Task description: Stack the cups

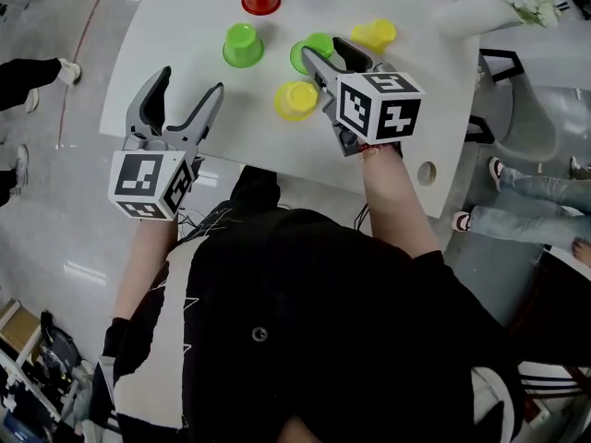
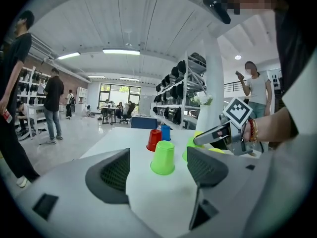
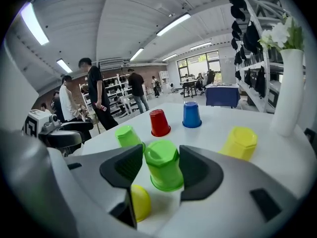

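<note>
We clamp our right gripper point(image 3: 161, 155) on the central green cup point(image 3: 163, 175). Next we lift it over the second green cup point(image 3: 128, 135) just left. The left gripper point(image 2: 158, 157) gapes empty.

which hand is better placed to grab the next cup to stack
Right. The right gripper has a green cup between its jaws, touching both sides. The left gripper is open and empty over the table's near edge, short of every cup.

Your left gripper point(image 1: 192, 81) points toward 1 o'clock in the head view, its jaws wide apart with nothing between them. Your right gripper point(image 1: 321, 48) points toward 10 o'clock and tips downward, its jaws set against the sides of a green cup point(image 3: 161, 165). Both bare forearms reach forward.
</note>
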Action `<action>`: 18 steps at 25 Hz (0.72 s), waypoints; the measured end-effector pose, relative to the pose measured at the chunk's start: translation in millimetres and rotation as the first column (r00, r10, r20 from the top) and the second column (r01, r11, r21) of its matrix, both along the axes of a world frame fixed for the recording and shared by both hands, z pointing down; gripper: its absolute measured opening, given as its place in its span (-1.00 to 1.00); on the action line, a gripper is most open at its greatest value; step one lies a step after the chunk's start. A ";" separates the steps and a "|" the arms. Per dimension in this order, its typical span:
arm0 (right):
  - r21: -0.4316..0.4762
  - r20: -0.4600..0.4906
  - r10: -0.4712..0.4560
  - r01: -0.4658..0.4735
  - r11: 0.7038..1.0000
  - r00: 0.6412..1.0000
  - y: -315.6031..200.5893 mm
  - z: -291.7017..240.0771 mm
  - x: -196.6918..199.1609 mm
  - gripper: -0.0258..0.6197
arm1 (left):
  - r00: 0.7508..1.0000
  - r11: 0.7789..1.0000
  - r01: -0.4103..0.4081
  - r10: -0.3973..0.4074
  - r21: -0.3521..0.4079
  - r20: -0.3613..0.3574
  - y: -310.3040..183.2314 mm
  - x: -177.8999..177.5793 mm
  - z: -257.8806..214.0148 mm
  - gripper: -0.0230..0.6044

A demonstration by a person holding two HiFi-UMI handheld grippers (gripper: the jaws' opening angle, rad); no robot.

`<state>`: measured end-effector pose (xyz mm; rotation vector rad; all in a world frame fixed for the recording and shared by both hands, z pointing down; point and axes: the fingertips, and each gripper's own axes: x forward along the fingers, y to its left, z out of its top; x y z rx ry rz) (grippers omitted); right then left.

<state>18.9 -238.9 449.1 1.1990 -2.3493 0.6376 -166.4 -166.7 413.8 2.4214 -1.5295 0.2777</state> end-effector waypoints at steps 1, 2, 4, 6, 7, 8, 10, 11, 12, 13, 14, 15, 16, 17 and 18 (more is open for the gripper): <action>-0.002 0.002 0.002 -0.002 1.000 1.000 -0.4 0.4 -0.1 -0.21 | 1.000 1.000 0.001 -0.001 -0.001 0.001 -0.5 -1.3 0.0 0.22; -0.004 0.004 0.005 -0.005 1.000 1.000 -0.6 0.7 0.0 -0.22 | 1.000 1.000 0.002 -0.002 -0.001 0.002 -1.0 -2.2 -0.2 0.22; -0.006 0.007 0.012 -0.012 1.000 1.000 -0.8 1.3 0.8 -0.23 | 1.000 1.000 0.000 0.000 -0.001 0.005 -1.5 -2.8 -0.5 0.22; -0.006 0.008 0.018 -0.018 1.000 1.000 -1.3 1.3 1.6 -0.23 | 1.000 1.000 -0.003 0.003 -0.001 0.008 -1.8 -3.0 -0.9 0.22; -0.004 0.007 0.022 -0.021 1.000 1.000 -1.4 1.0 2.6 -0.24 | 1.000 1.000 -0.003 0.003 -0.002 0.008 -1.8 -3.1 -1.0 0.22; -0.001 0.006 0.026 -0.026 1.000 1.000 -1.4 0.4 4.1 -0.24 | 1.000 1.000 -0.004 0.004 -0.003 0.007 -1.7 -3.0 -0.9 0.22; 0.004 0.007 0.035 -0.035 0.999 0.999 -0.1 -2.2 8.4 -0.24 | 1.000 1.000 -0.005 0.005 -0.004 0.006 -1.4 -2.4 -0.7 0.22; 0.007 0.010 0.041 -0.041 0.999 0.999 1.0 -4.3 11.2 -0.25 | 1.000 1.000 -0.006 0.006 -0.004 0.006 -1.2 -1.9 -1.0 0.22; 0.011 0.012 0.048 -0.048 0.999 0.999 2.5 -7.1 14.5 -0.25 | 1.000 1.000 -0.007 0.007 -0.003 0.007 -1.0 -1.4 -1.8 0.22; 0.017 0.015 0.056 -0.056 0.998 0.998 4.5 -10.4 18.0 -0.25 | 1.000 1.000 -0.008 0.008 -0.001 0.008 -0.5 -0.9 -3.0 0.22; 0.022 0.018 0.064 -0.064 0.998 0.998 7.0 -13.7 21.8 -0.25 | 1.000 1.000 -0.008 0.008 0.001 0.009 0.1 -0.3 -4.4 0.22; 0.027 0.019 0.070 -0.070 0.997 0.997 9.9 -16.7 25.6 -0.25 | 1.000 1.000 -0.008 0.008 0.003 0.010 0.8 0.5 -5.7 0.22; 0.032 0.018 0.074 -0.074 0.997 0.997 13.3 -18.9 29.6 -0.25 | 1.000 1.000 -0.006 0.006 0.004 0.010 1.6 1.4 -6.5 0.22; 0.036 0.013 0.077 -0.078 0.996 0.997 17.0 -20.1 33.8 -0.25 | 1.000 1.000 -0.003 0.003 0.005 0.010 2.6 2.4 -7.0 0.22; 0.039 0.006 0.080 -0.081 0.996 0.997 21.2 -20.4 38.1 -0.25 | 1.000 1.000 0.002 -0.002 0.004 0.010 3.7 3.4 -7.2 0.22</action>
